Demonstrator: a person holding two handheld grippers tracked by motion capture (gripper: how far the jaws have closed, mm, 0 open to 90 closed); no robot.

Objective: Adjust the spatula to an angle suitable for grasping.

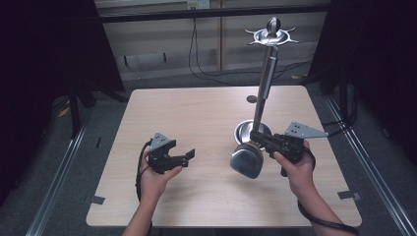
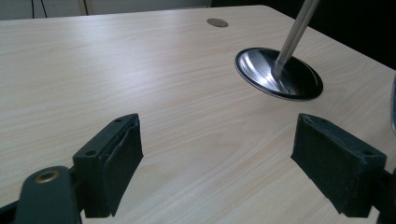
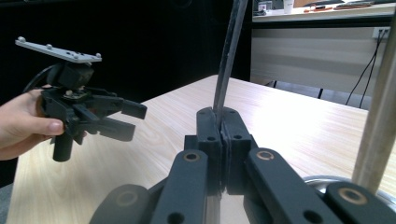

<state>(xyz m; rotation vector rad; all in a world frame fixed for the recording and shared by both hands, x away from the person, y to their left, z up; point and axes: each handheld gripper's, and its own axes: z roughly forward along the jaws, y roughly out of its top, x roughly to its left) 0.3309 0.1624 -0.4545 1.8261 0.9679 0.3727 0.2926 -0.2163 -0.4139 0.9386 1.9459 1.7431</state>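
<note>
High view: a steel ladle (image 1: pixel 247 161) — rigid, smooth, bowl-heavy, best gripped on its slim handle — hangs low over the table (image 1: pixel 196 118), pinched at that handle by the closed right gripper (image 1: pixel 259 139). Beside it, the utensil stand (image 1: pixel 265 73). The left gripper (image 1: pixel 189 156) gapes wide — empty.

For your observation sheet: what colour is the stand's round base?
Shiny silver round base, best seen in the left gripper view.

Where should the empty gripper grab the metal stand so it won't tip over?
Probably the pole, low down, just above the base, coming in level from the left, where the open left gripper is. The pole is thin and upright, so it fits between jaws; the base is flat and too wide. The right gripper holds the ladle.
</note>
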